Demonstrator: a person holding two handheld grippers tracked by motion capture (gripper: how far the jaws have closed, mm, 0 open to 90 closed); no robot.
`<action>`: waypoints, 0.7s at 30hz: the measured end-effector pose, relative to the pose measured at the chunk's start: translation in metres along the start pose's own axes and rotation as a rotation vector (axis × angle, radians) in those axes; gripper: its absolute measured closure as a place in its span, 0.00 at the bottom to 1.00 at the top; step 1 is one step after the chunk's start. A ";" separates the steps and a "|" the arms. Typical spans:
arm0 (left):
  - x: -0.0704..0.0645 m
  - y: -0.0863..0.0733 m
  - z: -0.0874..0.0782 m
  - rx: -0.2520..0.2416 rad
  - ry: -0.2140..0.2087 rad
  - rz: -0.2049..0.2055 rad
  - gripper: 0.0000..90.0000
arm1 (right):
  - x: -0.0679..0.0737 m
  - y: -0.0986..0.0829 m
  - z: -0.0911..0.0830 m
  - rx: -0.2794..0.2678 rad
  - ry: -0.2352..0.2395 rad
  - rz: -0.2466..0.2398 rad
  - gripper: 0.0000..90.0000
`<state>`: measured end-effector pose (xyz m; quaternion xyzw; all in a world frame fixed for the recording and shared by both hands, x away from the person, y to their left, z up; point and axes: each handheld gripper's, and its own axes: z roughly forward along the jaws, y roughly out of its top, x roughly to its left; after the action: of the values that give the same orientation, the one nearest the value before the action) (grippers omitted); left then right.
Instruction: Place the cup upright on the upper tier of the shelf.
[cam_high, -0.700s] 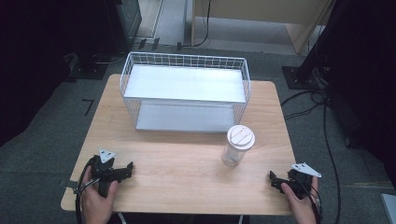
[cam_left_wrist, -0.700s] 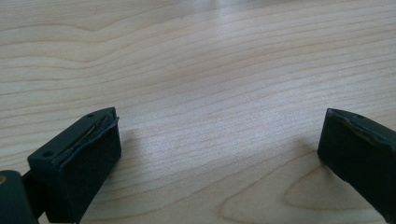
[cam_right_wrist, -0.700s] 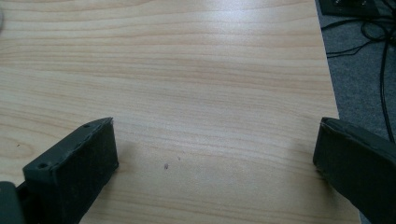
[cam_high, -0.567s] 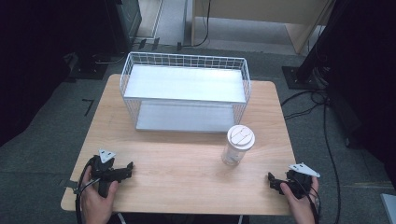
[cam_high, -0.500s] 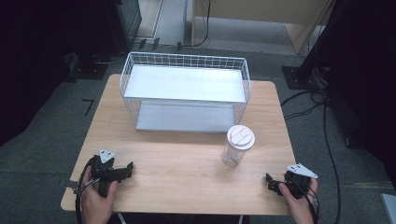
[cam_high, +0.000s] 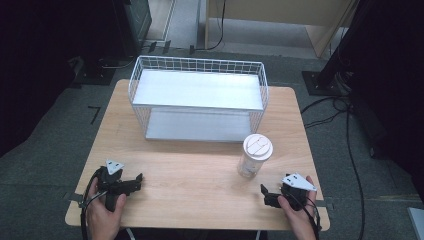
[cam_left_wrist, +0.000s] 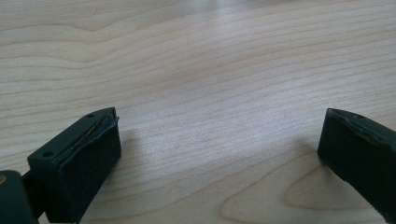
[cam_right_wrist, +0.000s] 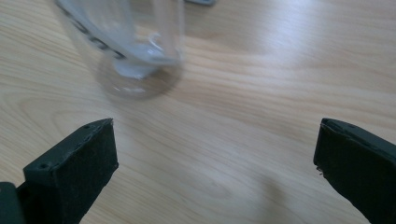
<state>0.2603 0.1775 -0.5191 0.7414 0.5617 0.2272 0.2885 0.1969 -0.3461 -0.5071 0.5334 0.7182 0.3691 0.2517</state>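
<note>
A clear cup (cam_high: 255, 160) with a white lid is standing upright on the wooden table (cam_high: 200, 170), just in front of the white wire basket (cam_high: 197, 97). The right gripper (cam_high: 265, 194) is resting near the cup, its jaws gaping wide with nothing between them. The left gripper (cam_high: 136, 181) is lying well apart at the near left, jaws also spread wide over bare wood.

High view sat above the near edge, looking forward and down over the whole table (cam_high: 200, 175). Both gripper views skimmed low and close over that same wood, the right one facing the cup (cam_right_wrist: 126, 42).
</note>
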 end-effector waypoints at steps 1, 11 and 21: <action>0.000 0.000 0.000 0.000 0.000 0.000 0.00 | 0.002 0.002 0.000 -0.015 0.014 0.007 0.00; 0.000 0.000 0.000 0.000 0.000 0.000 0.00 | 0.020 0.011 0.012 -0.103 0.060 0.047 0.00; 0.000 0.000 0.000 0.000 0.000 0.000 0.00 | 0.028 0.027 0.022 -0.173 0.053 0.101 0.00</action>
<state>0.2603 0.1775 -0.5192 0.7412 0.5617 0.2272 0.2887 0.2205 -0.3098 -0.4982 0.5353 0.6622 0.4559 0.2590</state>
